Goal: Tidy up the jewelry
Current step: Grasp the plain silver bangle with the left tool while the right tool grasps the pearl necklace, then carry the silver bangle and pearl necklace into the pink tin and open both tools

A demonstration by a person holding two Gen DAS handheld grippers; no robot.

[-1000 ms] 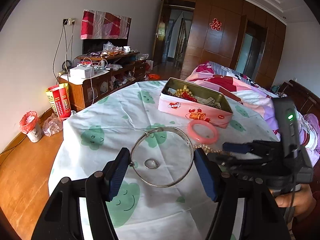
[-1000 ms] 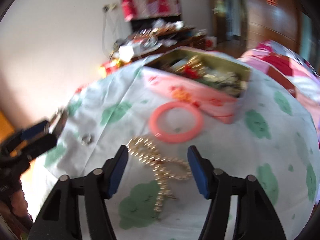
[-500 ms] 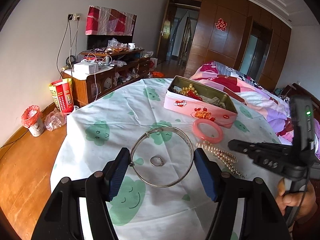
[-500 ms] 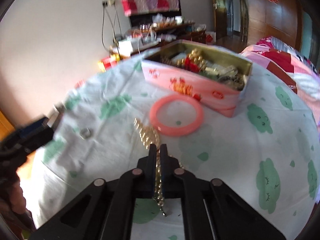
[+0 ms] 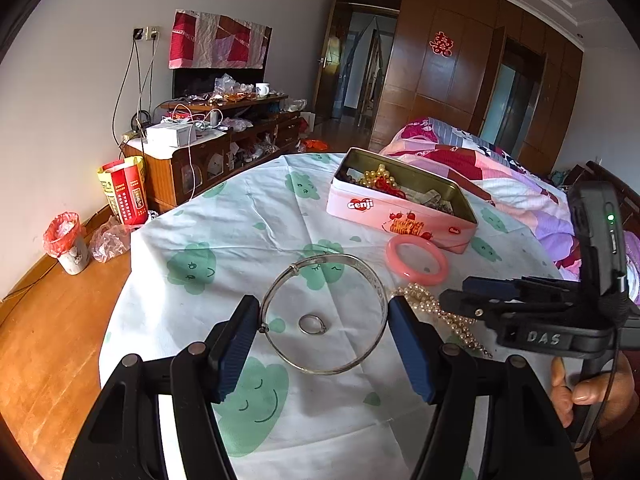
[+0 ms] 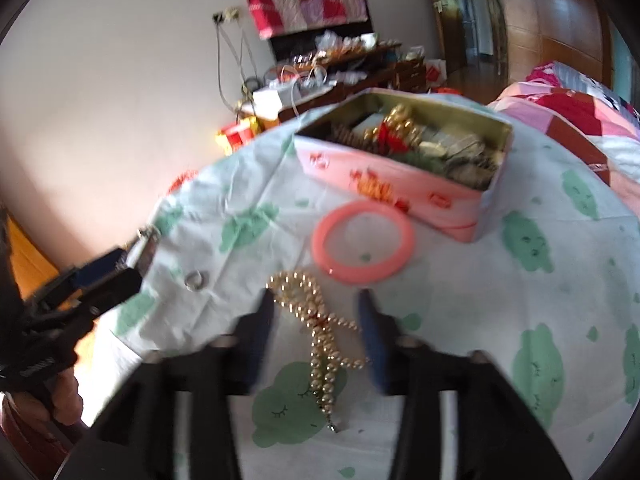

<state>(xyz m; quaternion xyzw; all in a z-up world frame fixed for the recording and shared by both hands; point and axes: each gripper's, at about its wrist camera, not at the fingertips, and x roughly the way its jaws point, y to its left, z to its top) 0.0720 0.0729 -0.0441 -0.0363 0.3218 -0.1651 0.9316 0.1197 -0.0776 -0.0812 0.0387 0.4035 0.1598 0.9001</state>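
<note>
My left gripper is open, its blue pads on either side of a large silver bangle lying on the tablecloth; whether they touch it I cannot tell. A small silver ring lies inside the bangle. My right gripper is open, blurred, its fingers on either side of a gold bead necklace, which lies on the cloth. A pink bangle lies beside an open pink tin that holds several pieces of jewelry. The right gripper also shows in the left wrist view.
The round table carries a white cloth with green faces. A bed with a pink quilt stands behind the tin. A cluttered wooden cabinet stands at the wall on the left. The wooden floor lies below the table's left edge.
My right gripper was open, then shut over the necklace, and is open again now, with the necklace still on the cloth. The left gripper stays around the silver bangle.
</note>
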